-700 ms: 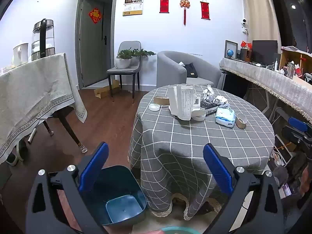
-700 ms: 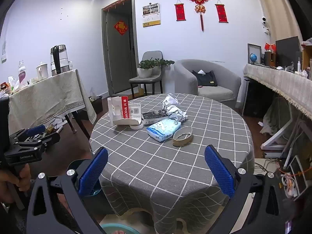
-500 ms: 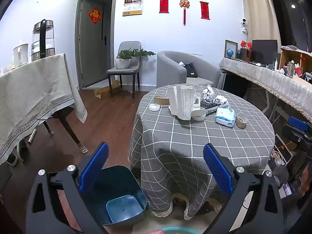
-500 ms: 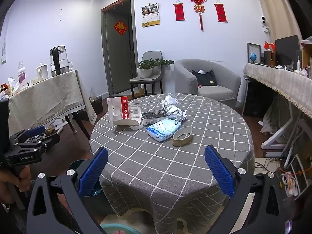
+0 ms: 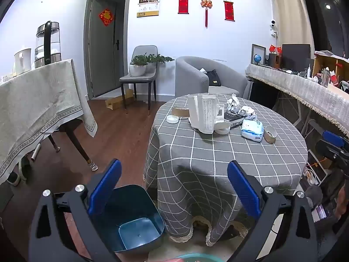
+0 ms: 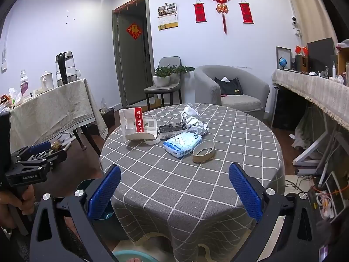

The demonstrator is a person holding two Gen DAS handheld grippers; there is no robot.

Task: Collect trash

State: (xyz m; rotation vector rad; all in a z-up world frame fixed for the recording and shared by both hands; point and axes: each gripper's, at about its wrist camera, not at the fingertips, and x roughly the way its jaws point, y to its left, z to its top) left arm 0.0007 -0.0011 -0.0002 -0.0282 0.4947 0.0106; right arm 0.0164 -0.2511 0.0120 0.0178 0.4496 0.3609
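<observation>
A round table with a grey checked cloth (image 6: 229,152) (image 5: 218,152) carries the trash: a white carton with a red stripe (image 6: 135,122), crumpled paper (image 6: 193,120), a blue tissue pack (image 6: 183,143), a tape ring (image 6: 204,150), a dark flat box (image 6: 172,128). A dark blue bin (image 5: 133,218) stands on the floor left of the table. My left gripper (image 5: 173,187) hangs open above the bin and table edge, holding nothing. My right gripper (image 6: 174,190) is open over the table's near edge, well short of the trash.
A side table under a beige cloth (image 5: 37,100) with a kettle (image 5: 48,43) stands at the left. A grey chair with plants (image 5: 141,74), an armchair (image 6: 233,91) and a long cluttered counter (image 6: 312,91) ring the room. Cables lie on the floor at right (image 6: 322,194).
</observation>
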